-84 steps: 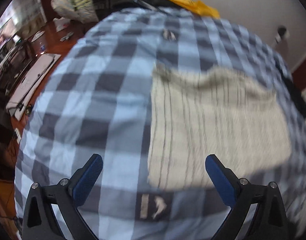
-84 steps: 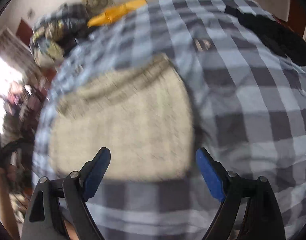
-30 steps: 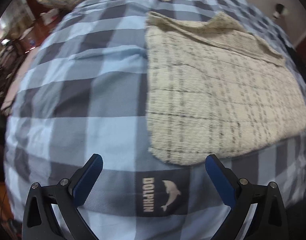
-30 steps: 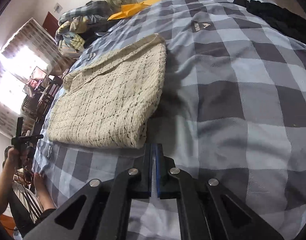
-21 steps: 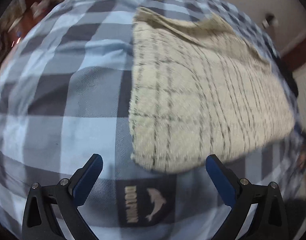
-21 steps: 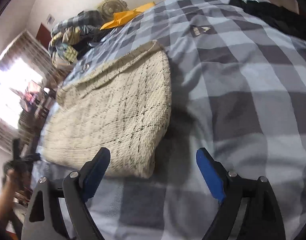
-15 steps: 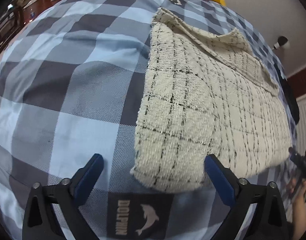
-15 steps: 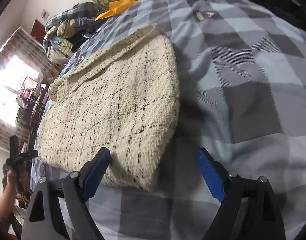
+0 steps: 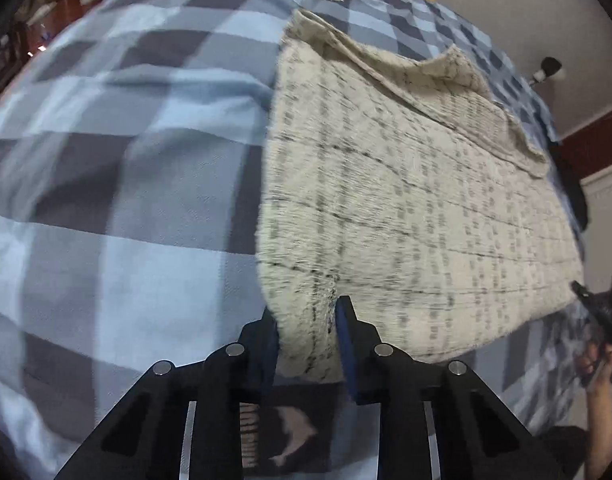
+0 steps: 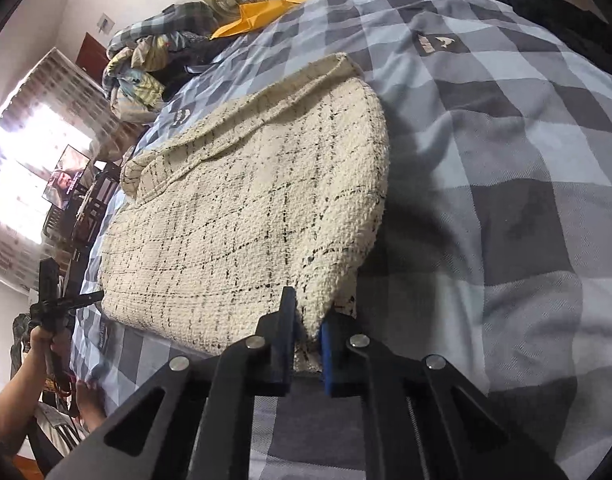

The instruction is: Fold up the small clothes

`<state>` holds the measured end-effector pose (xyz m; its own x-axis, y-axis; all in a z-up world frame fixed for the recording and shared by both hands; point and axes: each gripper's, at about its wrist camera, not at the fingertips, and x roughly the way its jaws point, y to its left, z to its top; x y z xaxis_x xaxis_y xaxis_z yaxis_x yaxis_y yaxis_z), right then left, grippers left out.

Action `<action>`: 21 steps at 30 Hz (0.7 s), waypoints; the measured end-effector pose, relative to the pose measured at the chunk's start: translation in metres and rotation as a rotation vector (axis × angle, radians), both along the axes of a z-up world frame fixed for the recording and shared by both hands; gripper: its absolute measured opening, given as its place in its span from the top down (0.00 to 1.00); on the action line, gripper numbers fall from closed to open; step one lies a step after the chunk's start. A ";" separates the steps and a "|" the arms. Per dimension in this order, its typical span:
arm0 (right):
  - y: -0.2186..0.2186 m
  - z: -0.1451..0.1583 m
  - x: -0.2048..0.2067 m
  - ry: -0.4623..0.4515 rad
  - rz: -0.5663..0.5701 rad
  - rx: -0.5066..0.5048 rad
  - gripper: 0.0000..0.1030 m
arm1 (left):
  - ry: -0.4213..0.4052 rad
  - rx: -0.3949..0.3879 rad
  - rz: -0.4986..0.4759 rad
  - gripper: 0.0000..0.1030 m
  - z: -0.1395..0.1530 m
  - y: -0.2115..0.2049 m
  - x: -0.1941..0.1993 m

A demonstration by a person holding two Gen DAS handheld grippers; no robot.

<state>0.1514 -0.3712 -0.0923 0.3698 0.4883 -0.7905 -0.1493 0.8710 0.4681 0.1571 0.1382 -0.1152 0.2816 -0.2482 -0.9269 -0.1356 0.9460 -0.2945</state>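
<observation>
Cream garment (image 9: 406,200) between both tools' pads

The left wrist view is smeared by motion, so the checks of the bedspread (image 9: 125,160) and the weave of the cream garment (image 9: 406,200) run soft, and the label under the left hand-held gripper (image 9: 306,336) is unreadable behind its frame. The garment's near corners are hidden between both sets of pads, the right hand-held gripper (image 10: 306,332) covering its own. The black clothing (image 10: 566,20) is cut off at the frame's edge.
</observation>
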 end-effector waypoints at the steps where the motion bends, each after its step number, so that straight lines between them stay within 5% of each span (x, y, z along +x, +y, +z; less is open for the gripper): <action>1: 0.001 0.000 0.000 0.003 0.000 -0.003 0.93 | -0.006 0.014 0.008 0.75 0.003 0.003 -0.002; 4: 0.002 0.002 -0.002 -0.007 -0.003 0.000 0.93 | 0.009 0.015 0.040 0.73 0.000 0.015 -0.008; 6: 0.002 0.001 -0.001 -0.003 -0.009 0.006 0.93 | 0.064 -0.026 0.042 0.57 -0.009 0.020 -0.008; 8: 0.004 -0.002 0.001 0.013 -0.011 0.000 0.93 | 0.065 -0.033 0.033 0.13 -0.012 0.021 -0.011; 12: 0.005 -0.002 0.002 0.022 -0.013 0.001 0.93 | 0.017 -0.054 0.033 0.11 -0.016 0.017 -0.009; 15: 0.006 -0.005 0.003 0.032 -0.016 -0.004 0.93 | 0.007 -0.057 0.060 0.15 -0.024 0.012 -0.005; 17: 0.006 -0.007 0.003 0.036 -0.024 0.001 0.93 | -0.025 -0.076 0.022 0.52 -0.021 0.007 -0.002; 18: 0.006 -0.007 0.003 0.036 -0.026 0.002 0.93 | -0.033 -0.107 -0.008 0.63 -0.019 0.002 0.000; 21: 0.006 -0.007 0.002 0.036 -0.036 0.011 0.93 | -0.048 -0.071 -0.068 0.78 -0.011 -0.011 0.000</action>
